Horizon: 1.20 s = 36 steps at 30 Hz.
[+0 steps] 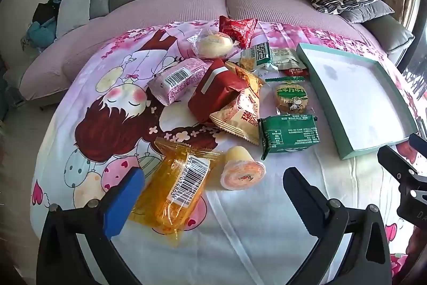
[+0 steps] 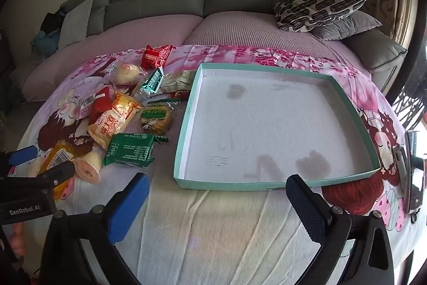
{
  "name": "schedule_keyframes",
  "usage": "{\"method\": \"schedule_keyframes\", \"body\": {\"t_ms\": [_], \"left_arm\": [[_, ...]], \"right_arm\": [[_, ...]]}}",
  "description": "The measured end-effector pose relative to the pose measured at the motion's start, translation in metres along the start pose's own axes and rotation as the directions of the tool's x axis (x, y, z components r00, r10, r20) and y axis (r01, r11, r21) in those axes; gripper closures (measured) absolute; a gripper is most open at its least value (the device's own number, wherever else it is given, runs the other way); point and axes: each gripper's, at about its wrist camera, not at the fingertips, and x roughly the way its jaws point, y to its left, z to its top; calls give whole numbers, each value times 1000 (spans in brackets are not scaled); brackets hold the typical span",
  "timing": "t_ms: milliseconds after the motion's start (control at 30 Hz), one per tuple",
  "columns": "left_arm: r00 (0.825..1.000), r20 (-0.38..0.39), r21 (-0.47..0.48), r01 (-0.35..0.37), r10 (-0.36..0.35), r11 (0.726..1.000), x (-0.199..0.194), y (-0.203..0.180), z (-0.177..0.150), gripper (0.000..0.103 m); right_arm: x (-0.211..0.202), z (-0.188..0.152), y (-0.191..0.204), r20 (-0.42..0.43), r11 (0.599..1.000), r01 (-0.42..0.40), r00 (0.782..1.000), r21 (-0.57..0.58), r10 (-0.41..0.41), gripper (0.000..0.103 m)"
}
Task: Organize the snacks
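A heap of shiny wrapped snacks (image 1: 226,87) lies on the pink cartoon cloth (image 1: 106,108) over the worktop. Just right of it sits a flat green cardboard box (image 2: 186,122), white inside. The left gripper (image 1: 210,191) hangs over a see-through yellow packet (image 1: 176,186), jaws wide apart. The right gripper (image 2: 216,199) waits by the box, jaws wide too.

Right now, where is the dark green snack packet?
In both views the dark green snack packet lies on the cloth just left of the teal box, below the round cookie, right of the jelly cup.
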Motion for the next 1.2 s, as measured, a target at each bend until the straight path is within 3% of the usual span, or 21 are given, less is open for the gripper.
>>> {"method": "schedule_keyframes", "body": {"t_ms": [567,1200], "left_arm": [[999,52,39,-19,17,999,-10,-12,-1,0],[999,47,26,-23,22,999,-10,-7,-2,0]], "right_arm": [[-3,1,2,7,1000,5,1000,-1,-5,0],[-5,-1,0,20,1000,5,1000,-5,-4,0]]}}
